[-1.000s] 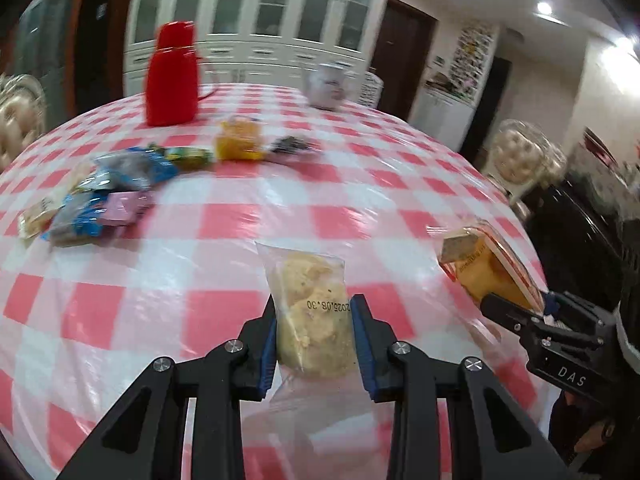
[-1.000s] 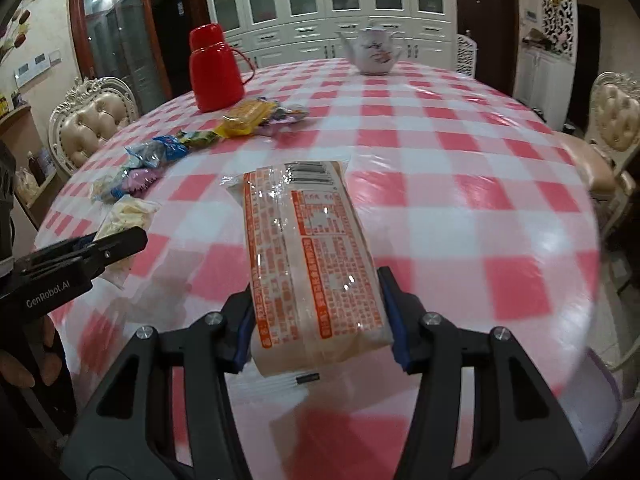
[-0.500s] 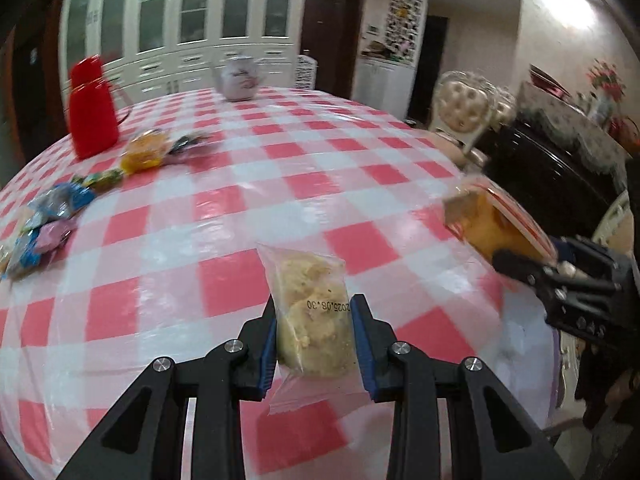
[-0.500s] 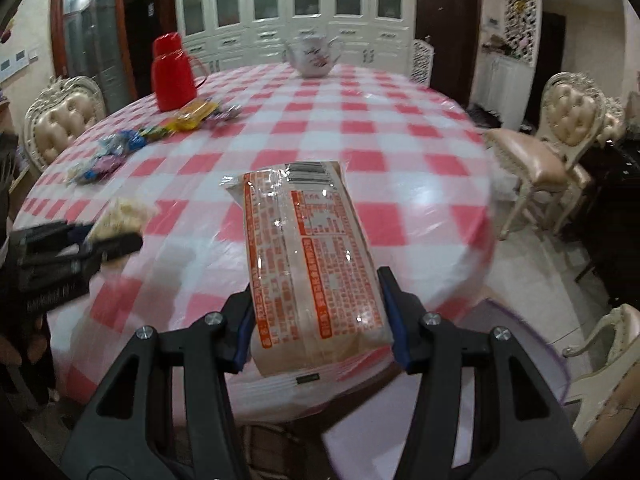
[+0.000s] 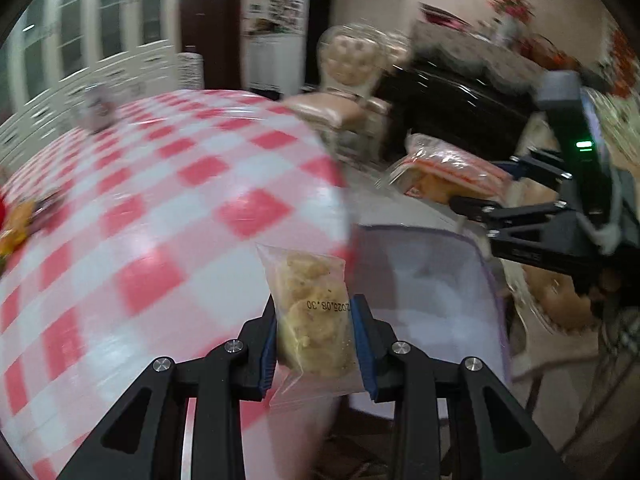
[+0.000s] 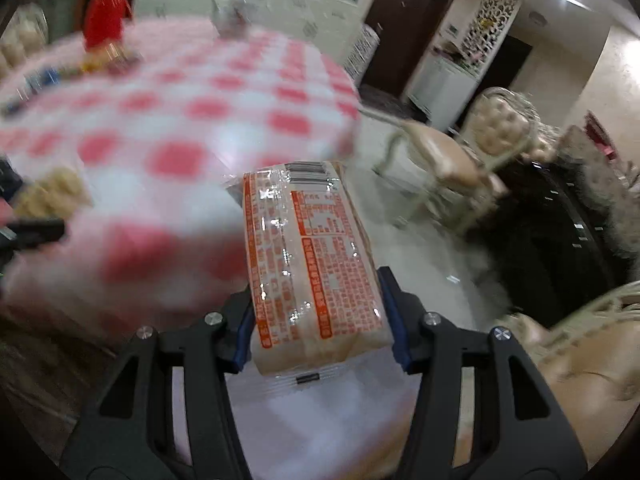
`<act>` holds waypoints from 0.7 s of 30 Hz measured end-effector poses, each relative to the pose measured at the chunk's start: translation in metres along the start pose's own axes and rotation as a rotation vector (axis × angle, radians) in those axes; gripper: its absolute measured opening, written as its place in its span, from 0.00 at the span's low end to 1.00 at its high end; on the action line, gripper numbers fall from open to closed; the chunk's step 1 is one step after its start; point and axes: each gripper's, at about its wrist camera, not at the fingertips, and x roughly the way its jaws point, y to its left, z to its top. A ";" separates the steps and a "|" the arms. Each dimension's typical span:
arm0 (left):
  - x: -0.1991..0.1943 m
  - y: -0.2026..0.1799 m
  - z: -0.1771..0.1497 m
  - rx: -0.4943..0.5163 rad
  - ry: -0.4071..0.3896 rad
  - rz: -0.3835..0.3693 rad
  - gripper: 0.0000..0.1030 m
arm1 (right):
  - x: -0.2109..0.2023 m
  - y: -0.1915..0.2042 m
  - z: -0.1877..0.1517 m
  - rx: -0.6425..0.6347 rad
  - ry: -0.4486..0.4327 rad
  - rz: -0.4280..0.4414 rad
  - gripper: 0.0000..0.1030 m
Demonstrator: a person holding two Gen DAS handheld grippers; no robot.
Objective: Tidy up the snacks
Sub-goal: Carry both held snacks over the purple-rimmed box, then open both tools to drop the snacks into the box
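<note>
Both claws are loaded and off the desk's edge. The left claw (image 5: 314,334) is clamped on a clear cookie bag (image 5: 312,316), the right claw (image 6: 320,308) on an orange-printed cracker pack (image 6: 312,260), both above a pale lavender bin (image 5: 436,280) beside the checkered desk (image 5: 160,200). Neither snack is dropped in yet, and more wrapped snacks (image 6: 52,76) wait on the far side, so the sorting seems only partly done.
</note>
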 end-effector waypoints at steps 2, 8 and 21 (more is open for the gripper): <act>0.012 -0.022 0.002 0.054 0.027 -0.043 0.34 | 0.013 -0.011 -0.013 -0.029 0.069 -0.046 0.56; 0.044 -0.067 0.002 0.149 0.101 -0.129 0.34 | 0.039 -0.036 -0.040 -0.012 0.189 -0.054 0.56; 0.071 -0.088 -0.007 0.193 0.136 -0.137 0.70 | 0.054 -0.054 -0.065 -0.021 0.319 -0.019 0.61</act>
